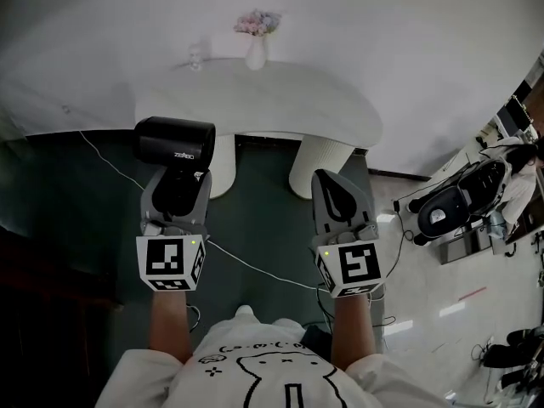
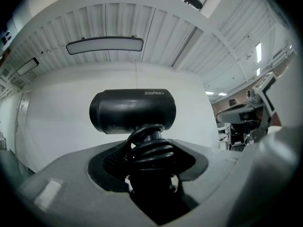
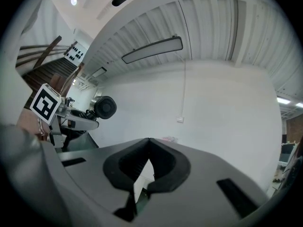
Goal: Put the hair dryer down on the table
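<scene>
The white rounded surface (image 1: 340, 100) takes up the far half of the head view, bare across its near part, with only a vase of flowers (image 1: 256, 53) and a small clear item near its far edge. The hair dryer (image 1: 174, 143) is not on it yet. It is held up in front of the surface's near-left edge, its black barrel lying crosswise and its handle pointing down into the left claw (image 1: 175, 185). That claw is clamped on the handle, where the cord (image 2: 149, 148) is wound in coils, so the pads press on cable as well as handle. The right claw (image 1: 333, 185) hangs level beside it, well apart, its tips together and nothing between them. Both forearms reach straight forward from the body, roughly parallel, with the marker cubes facing up. The left forearm (image 1: 170, 317) points the dryer at the surface. To do this step well, I judge that the left claw should carry the dryer forward over the bare near part, well clear of the vase, and lower it until the barrel rests on its side before the claw lets go. A loose white cable (image 1: 255, 266) trails across the floor between the claws and should be kept slack so it cannot tug. Because the grip sits on the coils, it may slip, which calls for a slow descent.
</scene>
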The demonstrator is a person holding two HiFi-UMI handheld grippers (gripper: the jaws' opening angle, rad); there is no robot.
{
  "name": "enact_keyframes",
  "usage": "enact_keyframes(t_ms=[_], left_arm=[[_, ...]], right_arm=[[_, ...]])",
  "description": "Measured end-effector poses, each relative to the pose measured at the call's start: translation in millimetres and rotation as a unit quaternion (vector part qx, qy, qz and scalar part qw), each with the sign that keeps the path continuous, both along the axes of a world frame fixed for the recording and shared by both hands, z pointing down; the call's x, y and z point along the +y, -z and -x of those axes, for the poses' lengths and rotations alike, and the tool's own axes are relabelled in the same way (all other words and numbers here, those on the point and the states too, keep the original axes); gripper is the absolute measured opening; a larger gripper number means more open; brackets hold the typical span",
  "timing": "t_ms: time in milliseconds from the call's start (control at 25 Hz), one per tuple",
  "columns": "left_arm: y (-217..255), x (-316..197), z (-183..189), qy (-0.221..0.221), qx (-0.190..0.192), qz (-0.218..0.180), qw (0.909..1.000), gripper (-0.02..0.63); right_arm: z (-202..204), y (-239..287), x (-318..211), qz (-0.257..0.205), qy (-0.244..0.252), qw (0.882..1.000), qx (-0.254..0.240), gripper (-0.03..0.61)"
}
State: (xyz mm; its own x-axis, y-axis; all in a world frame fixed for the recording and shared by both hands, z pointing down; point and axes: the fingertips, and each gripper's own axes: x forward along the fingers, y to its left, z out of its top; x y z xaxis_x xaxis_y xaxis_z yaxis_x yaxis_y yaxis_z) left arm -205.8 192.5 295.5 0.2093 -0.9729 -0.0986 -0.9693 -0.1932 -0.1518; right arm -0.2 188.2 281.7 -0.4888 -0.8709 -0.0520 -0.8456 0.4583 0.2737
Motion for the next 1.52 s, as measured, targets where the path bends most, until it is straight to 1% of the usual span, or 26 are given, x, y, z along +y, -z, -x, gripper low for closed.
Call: enact_keyframes(t_ms=[120, 280, 600, 760, 840, 1040, 1200, 1520], left_arm=[[-4, -10, 17, 0.004, 0.007, 0.005, 1.0, 0.247], [-13, -15, 28, 0.01, 0.01, 0.015, 0.9998, 0.247], [-23, -33, 35, 0.016, 0.021, 0.012, 0.9996, 0.247], [-29, -39, 36, 0.011, 0.016, 0.006, 0.9998, 0.247], [-27, -56, 28, 0.01, 0.014, 0.006, 0.9998, 0.247], [-18, -118, 1, 0.011, 0.016, 0.008, 0.9998, 0.247], [-21, -163, -19, 0.007, 0.01, 0.012, 0.9999, 0.247], [-11, -238, -69, 0.002, -0.001, 0.019, 0.9998, 0.247]], right_arm=[[15, -2, -13, 0.007, 0.004, 1.0, -0.001, 0.001], [23, -5, -24, 0.015, 0.005, 1.0, -0.006, 0.0], [31, -16, -41, 0.014, 0.008, 1.0, -0.005, 0.0], [31, -21, -49, 0.01, 0.006, 1.0, -0.014, 0.0], [23, -21, -66, 0.011, 0.004, 1.0, -0.017, 0.0], [-8, -16, -125, 0.013, 0.001, 1.0, -0.024, 0.0], [-30, -18, -173, 0.019, -0.005, 0.999, -0.036, 0.0], [-67, -6, -252, 0.019, 0.008, 0.999, -0.045, 0.0]])
